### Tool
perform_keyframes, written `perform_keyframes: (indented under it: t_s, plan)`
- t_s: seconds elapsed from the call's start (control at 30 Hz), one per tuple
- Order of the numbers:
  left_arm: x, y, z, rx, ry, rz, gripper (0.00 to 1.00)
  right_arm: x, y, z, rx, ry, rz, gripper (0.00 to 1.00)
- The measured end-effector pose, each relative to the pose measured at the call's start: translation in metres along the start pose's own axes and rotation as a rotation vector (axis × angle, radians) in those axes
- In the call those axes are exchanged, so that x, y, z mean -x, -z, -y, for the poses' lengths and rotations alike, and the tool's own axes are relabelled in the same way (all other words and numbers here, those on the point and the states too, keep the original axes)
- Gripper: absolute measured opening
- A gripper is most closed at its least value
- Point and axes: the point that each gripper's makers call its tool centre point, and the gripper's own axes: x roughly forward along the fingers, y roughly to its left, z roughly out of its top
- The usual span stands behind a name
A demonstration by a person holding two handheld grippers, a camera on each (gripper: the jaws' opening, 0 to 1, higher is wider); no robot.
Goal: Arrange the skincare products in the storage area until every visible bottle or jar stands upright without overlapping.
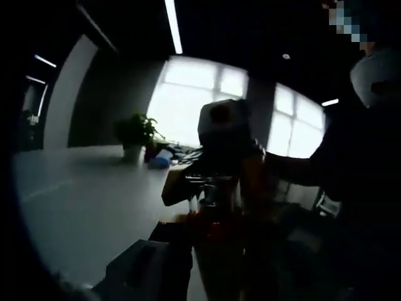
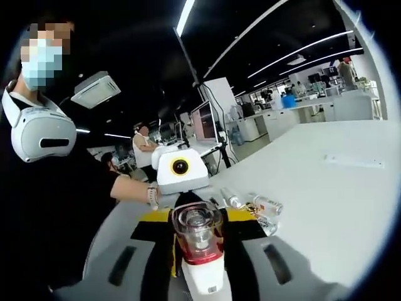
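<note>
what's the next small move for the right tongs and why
Probably lower the bottle held in the right tongs onto bare table and release. It looks upright in the grip, and the small bottles lying ahead on their sides are not yet stood up.

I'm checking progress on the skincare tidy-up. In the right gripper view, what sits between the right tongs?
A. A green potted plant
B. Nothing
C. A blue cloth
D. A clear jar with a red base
D: the clear jar with a red base sits between the right tongs, while small clear bottles lie on the white table beyond.
</note>
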Motion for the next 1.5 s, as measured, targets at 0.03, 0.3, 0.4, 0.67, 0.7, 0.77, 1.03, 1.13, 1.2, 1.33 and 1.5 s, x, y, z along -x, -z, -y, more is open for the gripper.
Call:
perform_keyframes:
  t_s: [0.03, 0.3, 0.4, 0.67, 0.7, 0.77, 1.03, 1.13, 1.2, 1.33, 1.5]
  plan:
    - [0.000, 0.001, 0.000, -0.002, 0.004, -0.009, 0.27, 0.000, 0.002, 0.000, 0.010, -0.005, -0.010, 0.30]
    - [-0.001, -0.001, -0.008, 0.027, -0.006, -0.004, 0.27, 0.000, -0.003, 0.009, -0.036, 0.081, 0.021, 0.28]
    - [-0.003, 0.001, -0.016, 0.038, -0.038, -0.011, 0.27, -0.001, -0.001, 0.017, -0.012, 0.151, -0.011, 0.28]
    - [-0.003, 0.006, -0.035, -0.004, -0.154, -0.063, 0.30, 0.003, 0.004, 0.038, -0.029, 0.300, -0.018, 0.27]
    - [-0.003, 0.006, -0.037, -0.007, -0.161, -0.062, 0.31, 0.003, 0.004, 0.039, -0.032, 0.308, -0.015, 0.27]
    - [-0.004, 0.004, -0.041, -0.024, -0.194, -0.066, 0.31, 0.003, 0.004, 0.044, -0.020, 0.348, -0.014, 0.27]
    - [-0.005, 0.003, -0.066, -0.098, -0.366, -0.110, 0.31, 0.006, 0.008, 0.066, 0.007, 0.534, -0.068, 0.26]
    - [-0.006, 0.007, -0.070, -0.116, -0.402, -0.124, 0.32, 0.005, 0.010, 0.069, 0.011, 0.572, -0.088, 0.26]
    - [-0.005, 0.008, -0.073, -0.114, -0.434, -0.124, 0.32, 0.004, 0.011, 0.071, 0.008, 0.594, -0.089, 0.26]
    - [0.000, 0.013, -0.085, -0.150, -0.536, -0.148, 0.35, 0.003, 0.010, 0.075, 0.037, 0.658, -0.088, 0.26]
    - [0.003, 0.023, -0.091, -0.129, -0.605, -0.171, 0.47, 0.003, 0.009, 0.076, 0.057, 0.720, -0.101, 0.26]
